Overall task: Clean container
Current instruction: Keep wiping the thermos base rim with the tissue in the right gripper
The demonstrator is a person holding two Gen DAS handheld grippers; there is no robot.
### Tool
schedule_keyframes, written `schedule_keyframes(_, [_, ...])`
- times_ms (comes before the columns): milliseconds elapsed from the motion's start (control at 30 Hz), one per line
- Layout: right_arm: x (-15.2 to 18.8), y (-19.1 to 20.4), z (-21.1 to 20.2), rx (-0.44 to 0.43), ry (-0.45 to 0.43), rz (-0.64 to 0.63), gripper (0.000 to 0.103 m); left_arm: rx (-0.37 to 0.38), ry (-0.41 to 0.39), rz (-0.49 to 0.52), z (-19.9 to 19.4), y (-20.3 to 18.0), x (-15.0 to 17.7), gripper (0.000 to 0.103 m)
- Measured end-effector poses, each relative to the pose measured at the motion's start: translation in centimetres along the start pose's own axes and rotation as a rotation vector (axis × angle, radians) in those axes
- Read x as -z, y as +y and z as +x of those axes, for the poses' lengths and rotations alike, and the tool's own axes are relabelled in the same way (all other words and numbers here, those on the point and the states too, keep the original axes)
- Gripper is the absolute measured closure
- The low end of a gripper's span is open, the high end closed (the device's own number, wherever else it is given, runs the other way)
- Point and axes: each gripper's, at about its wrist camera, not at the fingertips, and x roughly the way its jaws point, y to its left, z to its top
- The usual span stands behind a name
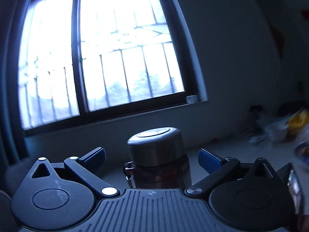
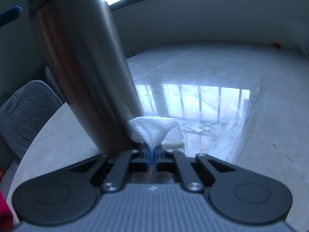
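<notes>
A tall steel flask (image 2: 83,73) stands on the pale round table (image 2: 58,135), its metal cap (image 1: 155,145) showing in the left wrist view. My left gripper (image 1: 151,159) is open wide, its blue pads on either side of the cap and clear of it. In the right wrist view my right gripper (image 2: 152,154) is shut on a white cloth (image 2: 152,128), whose bunched end rests against the flask's lower side near its base.
A barred window (image 1: 100,58) fills the wall behind the table, with a small white object (image 1: 191,99) on its sill. A grey padded chair (image 2: 25,112) stands at the table's left edge. Blurred yellow clutter (image 1: 297,119) lies far right.
</notes>
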Motion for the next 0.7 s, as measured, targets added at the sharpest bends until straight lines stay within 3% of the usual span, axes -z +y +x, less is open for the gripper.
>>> schedule_keyframes(100, [0.0, 0.0, -0.3, -0.001, 0.0, 0.004, 0.098, -0.033, 0.003, -0.008, 0.2, -1.6, -0.6, 0.0])
schedule_keyframes(367, [0.3, 1.0, -1.2, -0.002, 0.001, 0.013, 0.098, -0.104, 0.031, -0.2, 1.4, -1.3, -1.3, 0.0])
schedule_keyframes(533, [0.6, 1.9, -2.2, -0.003, 0.002, 0.012, 0.098, -0.172, 0.024, -0.204, 2.1, -2.1, -1.5, 0.003])
schedule_keyframes(633, [0.7, 2.5, -2.9, -0.004, 0.002, 0.014, 0.098, -0.177, 0.039, -0.223, 2.5, -2.3, -1.6, 0.031])
schedule_keyframes(700, [0.8, 2.9, -3.3, -0.003, 0.0, 0.017, 0.098, -0.155, 0.046, -0.222, 2.7, -2.6, -1.6, 0.033])
